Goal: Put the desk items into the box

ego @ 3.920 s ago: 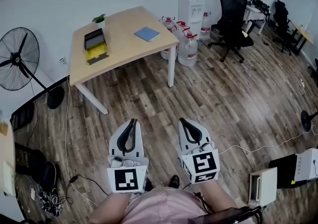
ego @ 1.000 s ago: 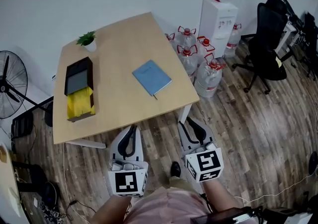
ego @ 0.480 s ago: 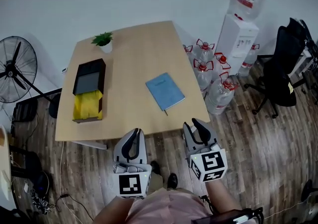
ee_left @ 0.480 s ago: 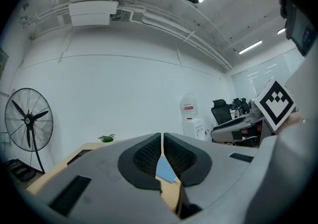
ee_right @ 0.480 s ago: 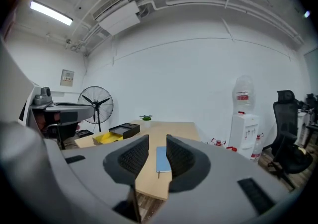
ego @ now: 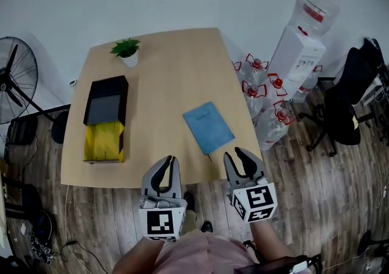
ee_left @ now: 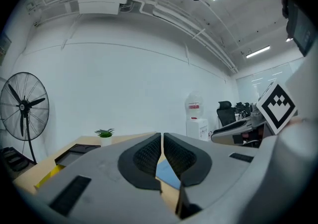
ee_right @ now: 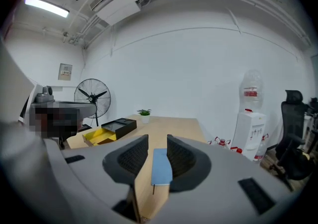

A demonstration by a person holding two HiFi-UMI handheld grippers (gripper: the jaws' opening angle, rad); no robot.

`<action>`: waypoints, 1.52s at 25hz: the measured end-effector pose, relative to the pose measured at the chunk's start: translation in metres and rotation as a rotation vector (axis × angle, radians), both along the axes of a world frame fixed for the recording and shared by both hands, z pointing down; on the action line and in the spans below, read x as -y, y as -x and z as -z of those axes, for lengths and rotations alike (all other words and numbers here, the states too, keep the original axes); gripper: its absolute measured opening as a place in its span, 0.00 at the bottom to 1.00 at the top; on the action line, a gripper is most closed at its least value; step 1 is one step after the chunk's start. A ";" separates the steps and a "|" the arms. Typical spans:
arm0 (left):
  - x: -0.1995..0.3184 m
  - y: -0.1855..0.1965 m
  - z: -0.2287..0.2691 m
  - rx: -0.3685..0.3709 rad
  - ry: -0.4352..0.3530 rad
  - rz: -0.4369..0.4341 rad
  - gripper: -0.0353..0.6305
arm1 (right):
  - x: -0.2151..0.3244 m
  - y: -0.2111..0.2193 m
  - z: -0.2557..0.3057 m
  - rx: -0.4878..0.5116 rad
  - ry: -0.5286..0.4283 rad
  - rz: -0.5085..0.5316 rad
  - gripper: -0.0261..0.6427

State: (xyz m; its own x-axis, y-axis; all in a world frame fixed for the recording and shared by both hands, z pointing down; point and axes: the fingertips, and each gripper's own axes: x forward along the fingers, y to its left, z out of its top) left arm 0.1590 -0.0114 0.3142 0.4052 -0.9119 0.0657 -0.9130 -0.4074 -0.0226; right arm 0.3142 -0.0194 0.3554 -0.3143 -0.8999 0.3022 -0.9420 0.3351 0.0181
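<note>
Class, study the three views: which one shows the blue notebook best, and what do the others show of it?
The head view: the blue notebook lies whole on the desk, seen from above. The right gripper view shows it foreshortened, between parted jaws. The left gripper view shows only a sliver behind shut jaws.

Bench (ego: 170, 66) by the wall, things spread over it.
The box (ego: 106, 118) lies on the bench's left side, with the potted plant (ego: 126, 50) behind it at the far edge. The notebook (ego: 208, 127) lies well apart to the right, near the front edge. The left tool (ego: 165, 163) and right tool (ego: 236, 156) hang at that edge. On the floor, a fan (ego: 15, 78) stands to the left and water bottles (ego: 258, 90) to the right.
</note>
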 end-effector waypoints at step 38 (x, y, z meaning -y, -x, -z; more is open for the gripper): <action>0.155 -0.052 -0.052 0.037 0.180 -0.029 0.09 | 0.163 -0.051 -0.090 0.026 0.228 0.055 0.25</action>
